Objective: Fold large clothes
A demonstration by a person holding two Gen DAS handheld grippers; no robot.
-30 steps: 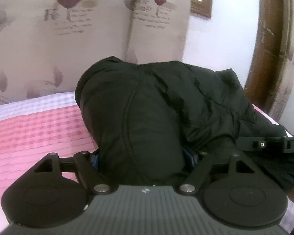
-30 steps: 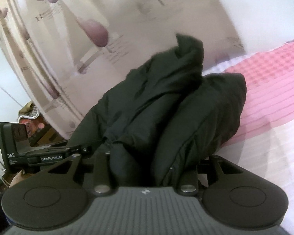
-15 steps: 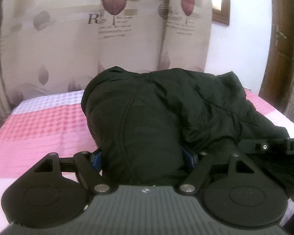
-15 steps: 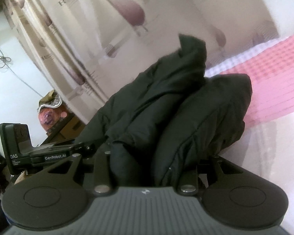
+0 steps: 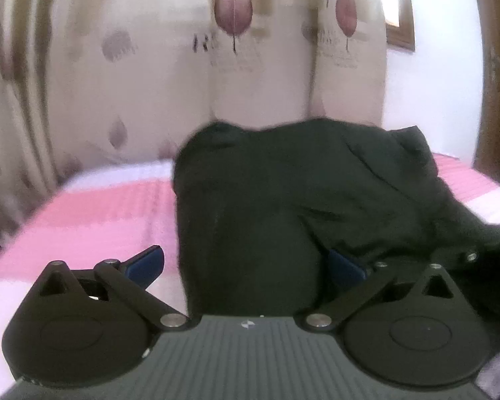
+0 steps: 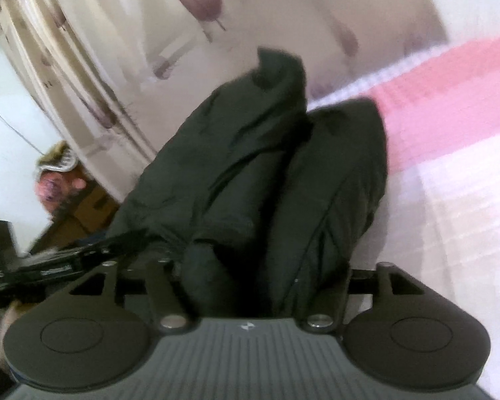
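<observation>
Left gripper: fingers spread wide, black jacket bulging loose between them, resting on the pink bed. Right gripper: fingers clamped on jacket folds. Risk: unheld left side slumps, undoing the fold.

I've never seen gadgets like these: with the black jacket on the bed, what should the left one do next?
Probably draw the left gripper back, off the black jacket. Its jaws stand open, one blue pad is clear of the cloth, and the jacket lies bunched on the pink bed. The right gripper grips it.
</observation>
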